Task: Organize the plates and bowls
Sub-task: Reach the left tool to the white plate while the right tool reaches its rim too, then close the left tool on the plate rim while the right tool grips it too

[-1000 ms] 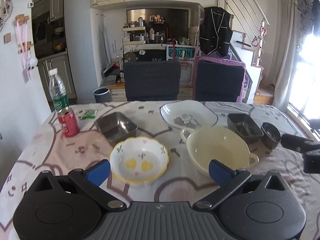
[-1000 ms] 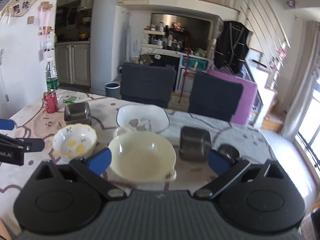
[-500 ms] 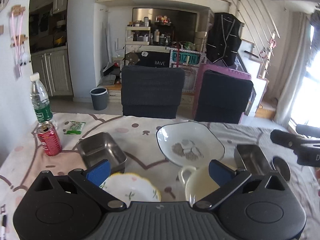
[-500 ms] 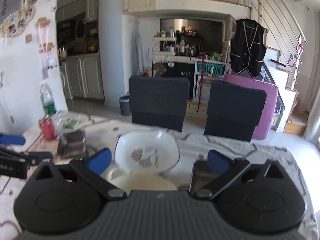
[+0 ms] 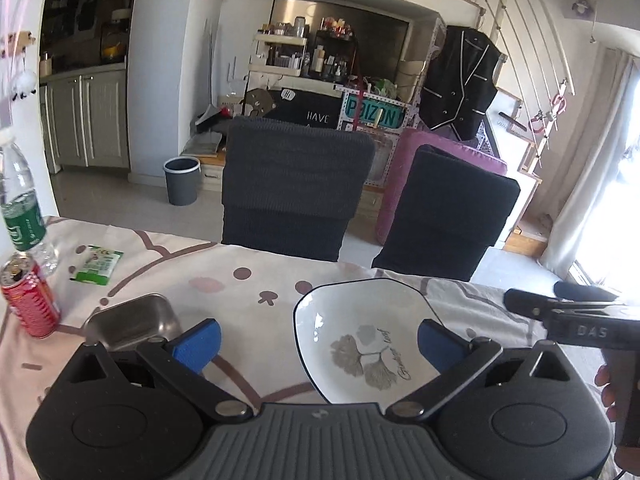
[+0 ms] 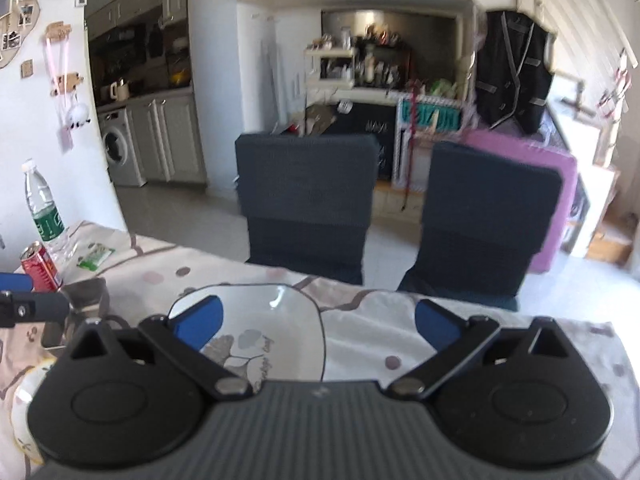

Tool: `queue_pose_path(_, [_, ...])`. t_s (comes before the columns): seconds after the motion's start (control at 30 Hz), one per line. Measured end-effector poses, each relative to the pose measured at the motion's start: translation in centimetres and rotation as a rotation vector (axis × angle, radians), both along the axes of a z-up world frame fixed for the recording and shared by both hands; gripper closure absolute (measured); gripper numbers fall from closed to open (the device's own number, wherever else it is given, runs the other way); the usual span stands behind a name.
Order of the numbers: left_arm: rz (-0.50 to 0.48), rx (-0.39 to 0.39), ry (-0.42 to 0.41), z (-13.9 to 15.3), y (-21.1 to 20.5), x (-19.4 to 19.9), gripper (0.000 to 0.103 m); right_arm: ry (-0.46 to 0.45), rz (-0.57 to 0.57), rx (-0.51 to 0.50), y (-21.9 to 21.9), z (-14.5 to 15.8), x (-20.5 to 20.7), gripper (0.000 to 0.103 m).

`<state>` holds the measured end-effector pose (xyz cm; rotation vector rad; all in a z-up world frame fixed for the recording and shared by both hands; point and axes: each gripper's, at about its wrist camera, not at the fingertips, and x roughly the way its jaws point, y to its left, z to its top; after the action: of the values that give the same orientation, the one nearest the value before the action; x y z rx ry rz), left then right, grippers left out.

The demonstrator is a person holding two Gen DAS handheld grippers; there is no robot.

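A white square plate with a dark rim and leaf print (image 5: 360,332) lies on the patterned tablecloth, also in the right wrist view (image 6: 264,332). My left gripper (image 5: 318,342) is open and empty just before it. My right gripper (image 6: 318,326) is open and empty, its left finger over the plate; it also shows at the right of the left wrist view (image 5: 568,312). A steel rectangular tin (image 5: 128,322) sits left of the plate. The flowered bowl's rim (image 6: 24,408) shows at lower left; other bowls are hidden below the grippers.
A red can (image 5: 30,296), a water bottle (image 5: 20,208) and a green packet (image 5: 98,270) stand at the table's left. Two dark chairs (image 5: 296,188) (image 5: 444,216) stand behind the far edge of the table.
Both grippers have tilted up and moved forward toward the white plate. The cream bowl, flowered bowl and right-hand steel dishes have dropped out of view below them. Both stay open.
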<state>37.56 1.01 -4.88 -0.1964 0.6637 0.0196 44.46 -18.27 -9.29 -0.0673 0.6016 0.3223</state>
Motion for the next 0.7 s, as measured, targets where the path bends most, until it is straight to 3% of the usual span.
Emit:
queue_pose_path(0.03, [-0.009, -0.003, 0.005, -0.3, 0.1, 0.6, 0.001, 0.023, 0.002, 0.01, 0.4, -0.4, 0.6, 0.002])
queue_pose_path(0.07, [-0.021, -0.006, 0.015, -0.7, 0.1, 1.2, 0.002, 0.052, 0.011, 0.024, 0.5, -0.9, 1.6, 0.012])
queue_pose_path(0.1, [-0.031, -0.008, 0.021, -1.0, 0.2, 1.7, 0.006, 0.085, 0.023, 0.045, 0.6, -1.4, 2.6, 0.018])
queue_pose_path(0.13, [-0.04, -0.013, 0.028, -1.3, 0.3, 2.3, 0.009, 0.127, 0.031, 0.065, 0.7, -2.0, 3.7, 0.031])
queue_pose_path(0.27, [-0.049, -0.082, 0.076, -3.3, 1.5, 4.0, 0.026, 0.231, 0.026, 0.082, 1.5, -3.5, 7.5, 0.053])
queue_pose_path(0.4, [-0.064, -0.12, 0.136, -5.3, 2.1, 4.6, 0.043, 0.3, 0.009, 0.034, 2.5, -5.3, 8.8, 0.063])
queue_pose_path(0.63, [-0.082, -0.175, 0.201, -7.7, 2.5, 5.2, 0.065, 0.356, -0.017, -0.07, 3.3, -7.7, 10.3, 0.088])
queue_pose_path(0.7, [-0.089, -0.181, 0.209, -8.1, 2.6, 5.4, 0.078, 0.365, 0.0, -0.053, 3.3, -8.2, 10.2, 0.094])
